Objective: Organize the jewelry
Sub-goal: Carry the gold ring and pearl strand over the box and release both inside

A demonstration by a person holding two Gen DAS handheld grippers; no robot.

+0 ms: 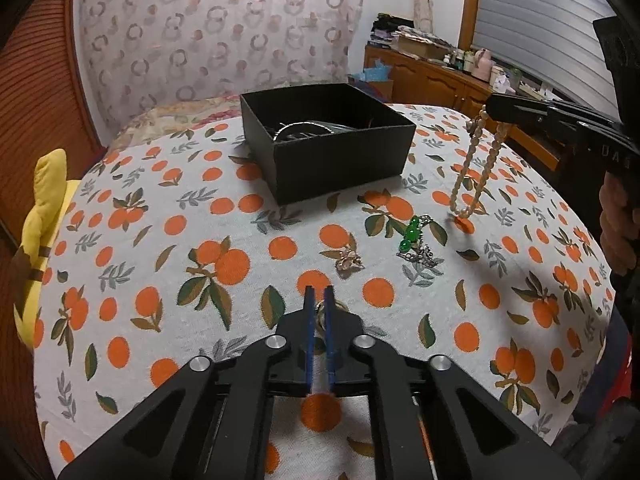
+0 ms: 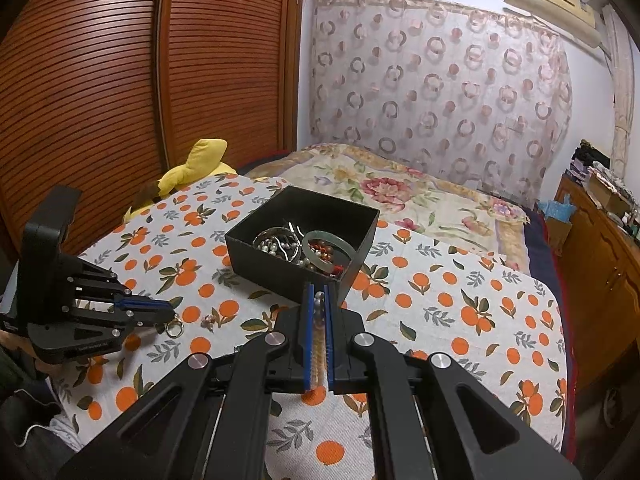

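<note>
Left wrist view: the left gripper (image 1: 319,294) has its blue-lined jaws drawn nearly together at the tablecloth, pinching a gold ring (image 2: 175,328) whose loop peeks out below the fingertips in the right wrist view. No earlier picture shows the closing, but the ring sits clamped between the pads on the cloth.

Just beyond the tips lies a small pinkish brooch (image 1: 349,260), and to its right a green bead pendant on a silver chain (image 1: 416,240), both resting on the orange-print tablecloth (image 1: 160,240). Farther back stands an open black box (image 1: 340,152), apart from the loose pieces.

The right gripper (image 2: 319,292) is clamped on a pearl necklace (image 1: 476,168); pearls show between its blue pads, and the strand hangs in a loop from the jaws with its lowest beads just above or touching the cloth, to the right of the box. A hand (image 1: 618,216) grips that tool's handle.

From the right wrist camera the box holds a jade bangle (image 2: 328,252), a silver bangle and loose pearl beads (image 2: 276,246). A yellow plush toy (image 2: 196,168) sits at the cloth's far left edge, beside a slatted wooden wardrobe (image 2: 100,100).
</note>
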